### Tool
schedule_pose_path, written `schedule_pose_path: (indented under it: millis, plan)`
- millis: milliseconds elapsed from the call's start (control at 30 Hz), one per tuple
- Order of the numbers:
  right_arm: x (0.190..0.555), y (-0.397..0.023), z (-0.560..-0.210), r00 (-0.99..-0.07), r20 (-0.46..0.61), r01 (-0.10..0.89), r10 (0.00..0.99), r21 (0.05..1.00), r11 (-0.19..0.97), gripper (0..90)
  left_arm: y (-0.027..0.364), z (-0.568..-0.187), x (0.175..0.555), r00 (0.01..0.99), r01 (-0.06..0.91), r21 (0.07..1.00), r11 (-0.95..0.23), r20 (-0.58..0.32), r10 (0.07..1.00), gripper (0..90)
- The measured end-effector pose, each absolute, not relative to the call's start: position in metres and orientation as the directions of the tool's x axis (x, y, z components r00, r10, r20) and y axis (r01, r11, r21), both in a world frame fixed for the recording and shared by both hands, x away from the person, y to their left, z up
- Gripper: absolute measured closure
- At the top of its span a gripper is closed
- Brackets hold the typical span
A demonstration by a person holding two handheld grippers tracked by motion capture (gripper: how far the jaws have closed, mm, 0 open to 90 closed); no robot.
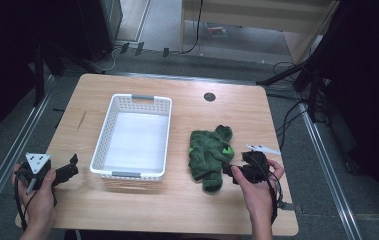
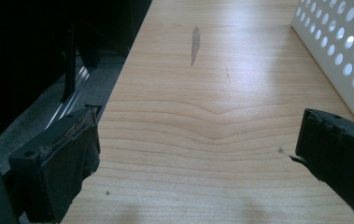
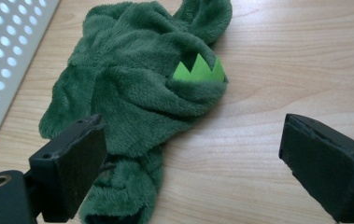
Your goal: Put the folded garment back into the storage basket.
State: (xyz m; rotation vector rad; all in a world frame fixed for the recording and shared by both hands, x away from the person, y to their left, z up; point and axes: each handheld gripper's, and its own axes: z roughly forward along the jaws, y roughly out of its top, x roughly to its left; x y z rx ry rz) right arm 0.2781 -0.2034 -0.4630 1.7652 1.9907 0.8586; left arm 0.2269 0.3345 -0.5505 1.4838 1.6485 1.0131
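Right gripper (image 3: 193,163) beside spiked green plush (image 3: 142,88)

The light wooden surface (image 1: 177,205) with rounded corners stands on grey carpeted floor (image 1: 322,200). A round dark cable port (image 1: 209,97) sits near its far edge, and a dark streak (image 1: 81,120) marks its left part. Metal rails (image 1: 12,150) run along the floor on both sides of it. Beyond its far edge, black cables (image 1: 197,30) trail past pale wooden furniture (image 1: 257,15). Around it the room lies dark.
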Motion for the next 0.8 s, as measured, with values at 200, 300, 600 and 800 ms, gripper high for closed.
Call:
schedule_pose_path:
  millis: [200, 300, 600, 800]
  plan:
    - [0.288, -0.188, -0.457, -0.151, 0.125, 0.79, 0.981, 0.612, 0.044, 6.9, 0.337, -0.55, 0.232, -0.081, 0.466, 0.883, 0.048, -0.011, 0.997, 0.7]
    - [0.292, -0.18, -0.457, -0.154, 0.113, 0.799, 0.982, 0.598, 0.056, 7.0, 0.334, -0.55, 0.232, -0.082, 0.47, 0.882, 0.017, 0.025, 0.996, 0.7]
    - [0.301, -0.159, -0.449, -0.191, 0.067, 0.825, 0.979, 0.552, 0.123, 6.7, 0.344, -0.551, 0.225, -0.091, 0.48, 0.873, 0.084, -0.046, 0.995, 0.7]
    - [0.311, -0.145, -0.443, -0.208, 0.067, 0.833, 0.976, 0.535, 0.141, 6.7, 0.348, -0.551, 0.222, -0.089, 0.475, 0.873, 0.106, -0.072, 0.993, 0.7]
